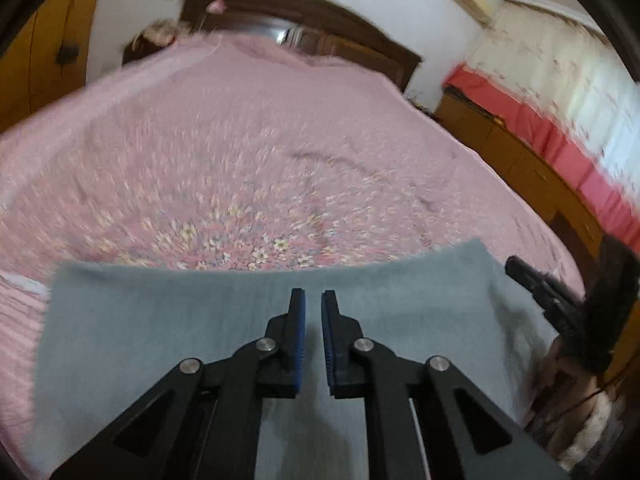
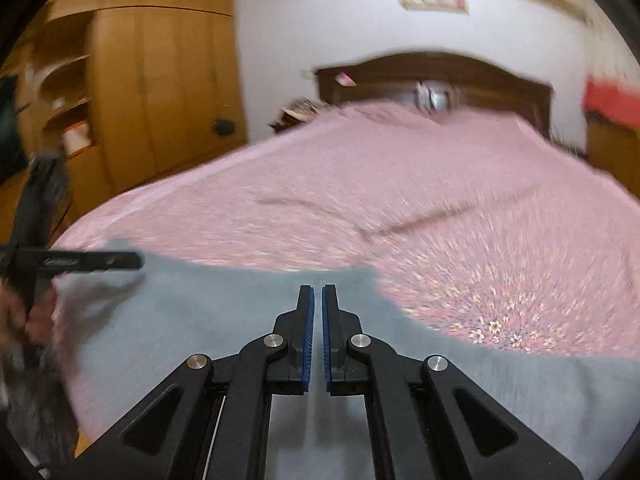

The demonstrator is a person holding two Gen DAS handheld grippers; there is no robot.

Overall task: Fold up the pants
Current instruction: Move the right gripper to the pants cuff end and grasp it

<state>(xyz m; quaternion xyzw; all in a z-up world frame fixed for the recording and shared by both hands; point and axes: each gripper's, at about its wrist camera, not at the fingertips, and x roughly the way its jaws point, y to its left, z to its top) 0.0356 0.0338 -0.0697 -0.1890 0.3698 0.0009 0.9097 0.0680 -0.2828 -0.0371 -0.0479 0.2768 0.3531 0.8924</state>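
At the near edge of the bed (image 1: 240,152), the left hand-held gripper (image 1: 313,300) and right hand-held gripper (image 2: 318,294) hover over the grey-blue pants (image 1: 180,320), jaws nearly shut with a thin gap, gripping nothing. The pants lie flat on the pink floral cover, probably spread for folding. Their long axis seems to run crosswise along the bed's edge; which end is the waistband I cannot tell.

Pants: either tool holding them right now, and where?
Cannot tell. Both the left tool and right tool hang over the pants, jaws slightly apart, with no cloth visible between them.
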